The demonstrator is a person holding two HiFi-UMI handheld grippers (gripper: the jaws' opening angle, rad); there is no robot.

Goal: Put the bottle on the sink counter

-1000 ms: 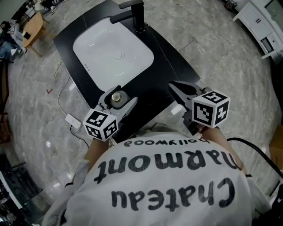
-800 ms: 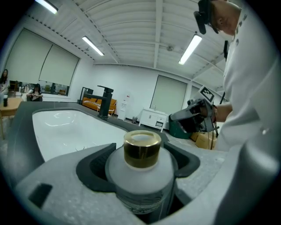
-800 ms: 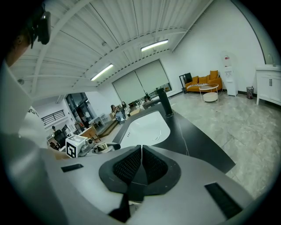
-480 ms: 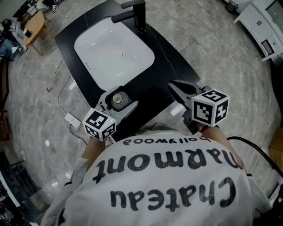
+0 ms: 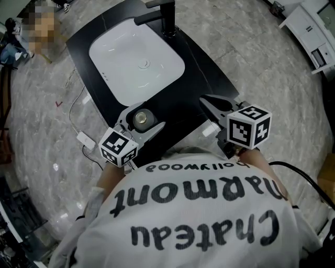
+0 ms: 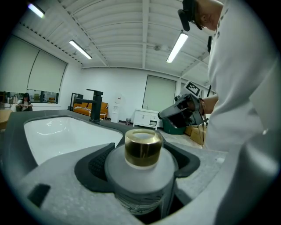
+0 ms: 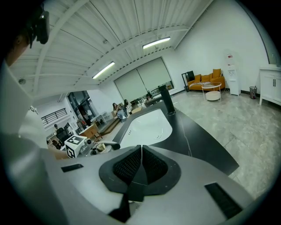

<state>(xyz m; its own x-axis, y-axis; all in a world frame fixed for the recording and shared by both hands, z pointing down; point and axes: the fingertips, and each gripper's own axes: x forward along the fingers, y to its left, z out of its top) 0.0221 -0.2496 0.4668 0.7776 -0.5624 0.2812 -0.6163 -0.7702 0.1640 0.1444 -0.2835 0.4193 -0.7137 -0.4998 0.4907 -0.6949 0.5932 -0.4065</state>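
A frosted bottle (image 6: 141,180) with a gold cap (image 5: 142,119) stands upright between the jaws of my left gripper (image 5: 141,118), which is shut on its body. In the head view it hangs over the near left corner of the black sink counter (image 5: 207,70), just in front of the white basin (image 5: 133,60). My right gripper (image 5: 208,102) is over the counter's near right part, its jaws pressed together with nothing between them. In the right gripper view its dark pads (image 7: 141,165) meet, and the basin (image 7: 147,127) lies beyond them.
A black faucet (image 5: 165,15) stands at the far end of the basin. The counter sits on a grey marbled floor (image 5: 42,125) with a white cable and adapter (image 5: 85,141) at its left. White cabinets (image 5: 314,31) stand at the far right. People sit in the room's far corner.
The left gripper with the bottle has drifted very slightly toward the basin. The right gripper has not moved.
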